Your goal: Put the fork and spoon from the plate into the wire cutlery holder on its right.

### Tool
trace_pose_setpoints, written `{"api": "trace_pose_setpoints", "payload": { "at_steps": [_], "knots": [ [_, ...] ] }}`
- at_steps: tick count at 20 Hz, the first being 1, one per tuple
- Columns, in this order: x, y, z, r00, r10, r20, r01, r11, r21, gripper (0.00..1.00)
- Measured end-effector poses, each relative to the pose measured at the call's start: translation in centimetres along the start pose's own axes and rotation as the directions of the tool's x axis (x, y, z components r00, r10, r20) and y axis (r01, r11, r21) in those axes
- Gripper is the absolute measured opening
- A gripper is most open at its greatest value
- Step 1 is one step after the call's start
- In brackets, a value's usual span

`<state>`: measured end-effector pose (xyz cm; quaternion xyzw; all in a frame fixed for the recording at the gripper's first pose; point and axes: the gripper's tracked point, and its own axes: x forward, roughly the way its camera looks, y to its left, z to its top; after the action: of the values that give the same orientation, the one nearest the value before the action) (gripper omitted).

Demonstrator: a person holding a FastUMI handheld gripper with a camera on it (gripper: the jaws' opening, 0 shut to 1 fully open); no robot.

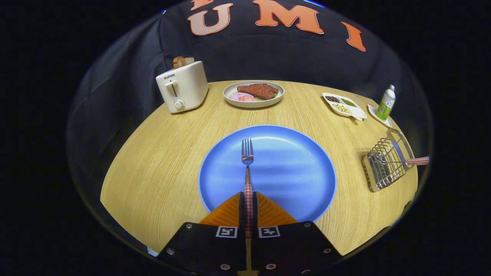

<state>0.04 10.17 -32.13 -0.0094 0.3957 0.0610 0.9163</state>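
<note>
Pinched between the closed gripper (248, 207) fingers, the fork (247, 161) has shiny metal tines and a checked, cloth-look handle. Beneath it the plate (299, 168) is smooth with a soft sheen, on a matt wood-grain table (161, 168). Off right, the wire cutlery holder (385, 163) is bright metal

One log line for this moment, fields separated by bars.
gripper: shut on fork | fork: over plate | spoon: in holder

fork (247, 165) handle end hidden inside gripper (248, 199), cutlery holder (385, 163) contents perhaps a spoon
</note>
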Motion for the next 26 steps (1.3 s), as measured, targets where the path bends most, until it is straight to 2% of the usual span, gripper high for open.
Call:
{"api": "trace_pose_setpoints", "payload": {
  "at_steps": [7,14,26],
  "knots": [
    [-2.2,-1.3,2.9,0.999,0.031,0.024,-0.031,0.999,0.011,0.06],
    [-5.3,-5.1,6.6,0.998,0.023,0.065,-0.026,0.999,0.035,0.06],
    [-10.1,-16.0,8.9,0.996,-0.05,0.073,0.047,0.998,0.042,0.06]
  ]
}}
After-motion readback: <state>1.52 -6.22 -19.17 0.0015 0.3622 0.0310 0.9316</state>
